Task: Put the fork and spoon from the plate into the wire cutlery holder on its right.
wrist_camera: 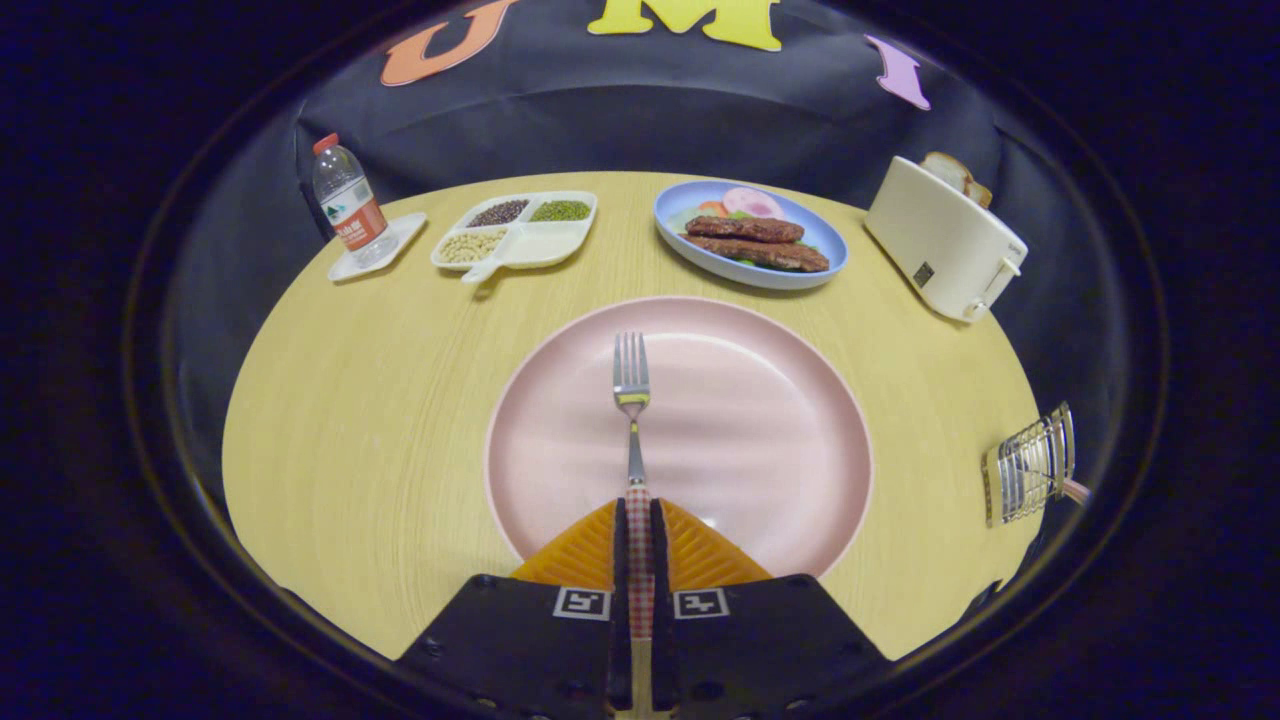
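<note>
round wooden table (pixel 380 400) bears pink plate (pixel 780 470), blue plate (pixel 830 250), toaster (pixel 940 240), wire holder (pixel 1030 465)

Round wooden table (pixel 380 400) carrying the lot. Far side, water bottle (pixel 345 205) w/ red cap standing upright on a small white tray (pixel 400 240). Beside it, white divided dish (pixel 520 232) holding beans & grains in separate compartments. Blue plate (pixel 820 240) w/ meat & veg sitting nearby. Cream toaster (pixel 940 240) w/ bread (pixel 955 172) sticking out.

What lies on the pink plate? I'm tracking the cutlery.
On the pink plate only the fork, handle clamped in the gripper. The fingers hide the near rim.
</note>
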The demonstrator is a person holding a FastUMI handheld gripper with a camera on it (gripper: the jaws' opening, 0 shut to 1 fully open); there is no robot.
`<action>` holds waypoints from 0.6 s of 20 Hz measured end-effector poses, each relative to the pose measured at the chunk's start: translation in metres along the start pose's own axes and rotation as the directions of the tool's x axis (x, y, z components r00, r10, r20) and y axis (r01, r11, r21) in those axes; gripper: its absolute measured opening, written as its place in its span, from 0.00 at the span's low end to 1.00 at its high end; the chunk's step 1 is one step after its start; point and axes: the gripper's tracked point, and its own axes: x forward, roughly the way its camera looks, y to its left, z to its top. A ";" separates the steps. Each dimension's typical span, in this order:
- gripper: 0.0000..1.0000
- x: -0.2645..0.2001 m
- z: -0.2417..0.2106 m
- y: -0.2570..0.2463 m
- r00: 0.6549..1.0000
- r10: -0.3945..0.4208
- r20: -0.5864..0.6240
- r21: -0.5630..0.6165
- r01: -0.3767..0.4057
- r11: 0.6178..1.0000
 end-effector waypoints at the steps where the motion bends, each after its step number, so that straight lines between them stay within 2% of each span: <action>1: 0.08 -0.001 -0.001 0.001 1.000 0.009 -0.001 -0.010 -0.009 1.000; 8: 0.08 -0.050 -0.006 -0.013 0.998 0.030 0.049 -0.069 -0.027 0.997; 12: 0.08 -0.083 -0.007 -0.039 0.997 0.043 0.066 -0.065 -0.039 0.997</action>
